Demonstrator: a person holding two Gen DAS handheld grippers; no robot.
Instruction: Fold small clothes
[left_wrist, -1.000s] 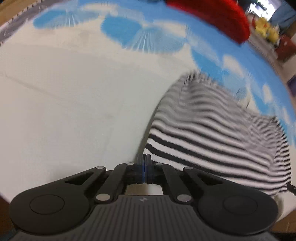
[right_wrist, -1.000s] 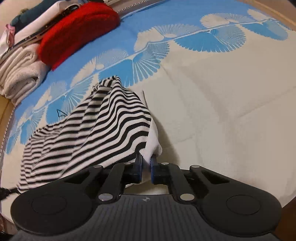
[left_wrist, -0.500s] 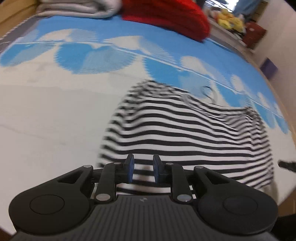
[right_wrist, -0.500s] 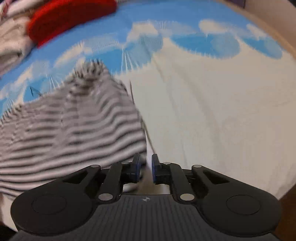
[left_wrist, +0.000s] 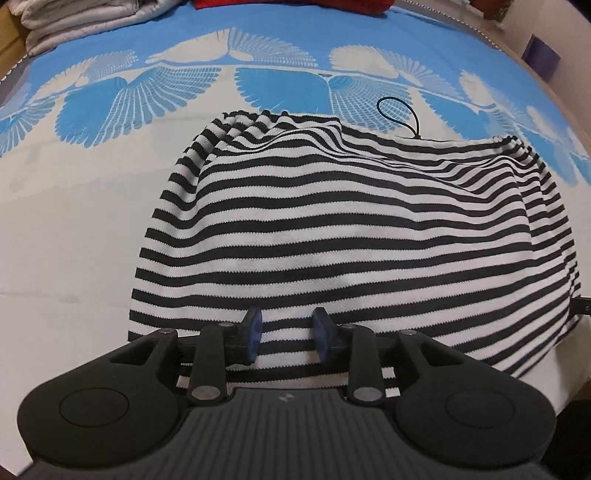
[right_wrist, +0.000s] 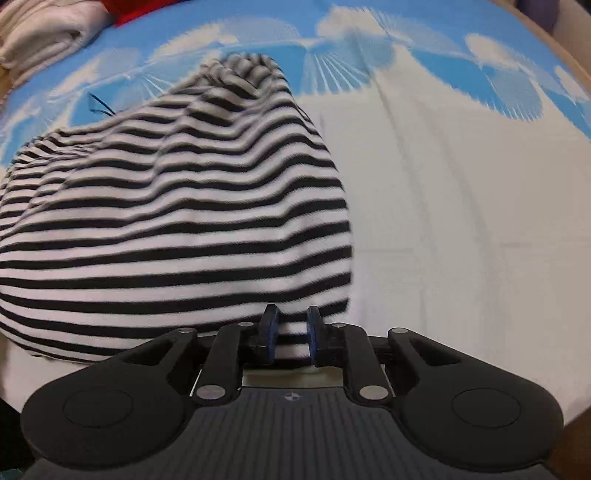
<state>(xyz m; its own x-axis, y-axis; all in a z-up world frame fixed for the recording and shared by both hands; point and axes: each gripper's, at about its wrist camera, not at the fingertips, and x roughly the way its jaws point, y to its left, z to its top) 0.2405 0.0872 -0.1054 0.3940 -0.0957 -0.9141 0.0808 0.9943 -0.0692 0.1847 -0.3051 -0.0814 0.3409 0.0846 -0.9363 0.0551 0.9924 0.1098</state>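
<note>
Striped garment (left_wrist: 332, 236) lay folded on the blue-and-white bedspread (left_wrist: 74, 221), left gripper (left_wrist: 286, 334) and right gripper (right_wrist: 290, 328) both parted and empty over its near edge; risk judged: a finger snagging the knit could drag the fold open.

Striped garment (left_wrist: 343, 236) spread on patterned bedsheet (left_wrist: 74, 206). Cord loop (left_wrist: 400, 118) just behind garment's far edge. Folded blankets (left_wrist: 74, 22) stacked at far left; red cushion (left_wrist: 295, 4) beside them.
</note>
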